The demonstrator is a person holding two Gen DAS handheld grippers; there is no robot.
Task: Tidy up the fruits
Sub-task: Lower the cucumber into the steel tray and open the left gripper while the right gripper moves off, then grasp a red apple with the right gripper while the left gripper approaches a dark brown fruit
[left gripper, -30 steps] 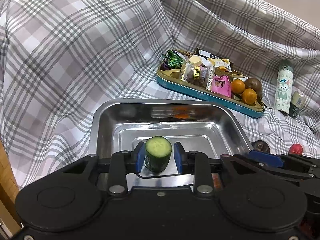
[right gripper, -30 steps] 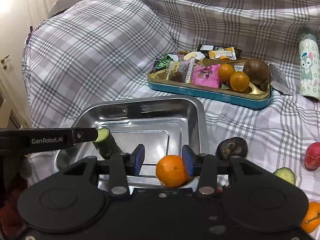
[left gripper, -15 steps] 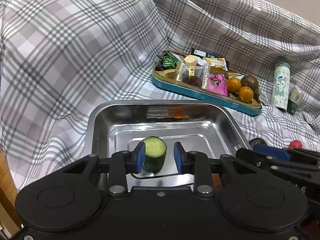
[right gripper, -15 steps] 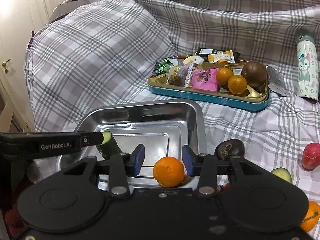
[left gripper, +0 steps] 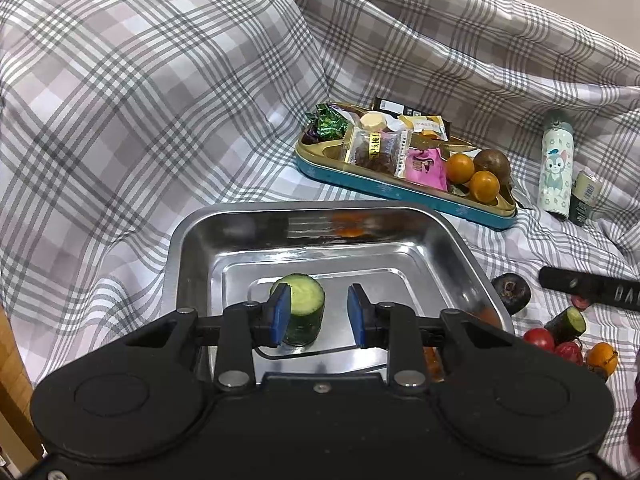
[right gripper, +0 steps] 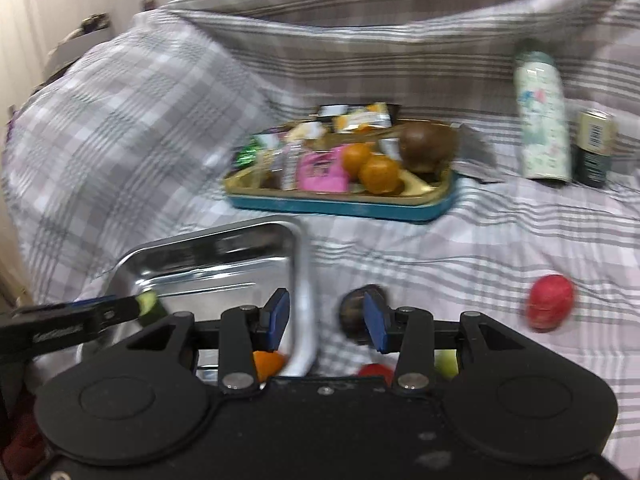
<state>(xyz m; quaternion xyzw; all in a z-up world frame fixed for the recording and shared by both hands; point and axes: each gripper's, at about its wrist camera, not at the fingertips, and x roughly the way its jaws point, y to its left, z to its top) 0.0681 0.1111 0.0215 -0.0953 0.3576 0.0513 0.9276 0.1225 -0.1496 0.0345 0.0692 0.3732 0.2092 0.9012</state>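
Upright cucumber piece (left gripper: 301, 308) between left tool (left gripper: 319, 314) pads, touching one

— How many trays on the plaid cloth?
— Two: a steel pan (left gripper: 460, 248) and a teal snack tray (left gripper: 400, 194).
— Cucumber pieces?
— Two. One (left gripper: 302, 304) stands in the pan, another (left gripper: 566, 322) lies on the cloth.
— Oranges?
— Two (left gripper: 472, 174) in the snack tray, one (right gripper: 267, 362) in the pan, one (left gripper: 601, 358) on the cloth.
— Containers?
— One bottle (left gripper: 556, 162), one can (left gripper: 585, 198).
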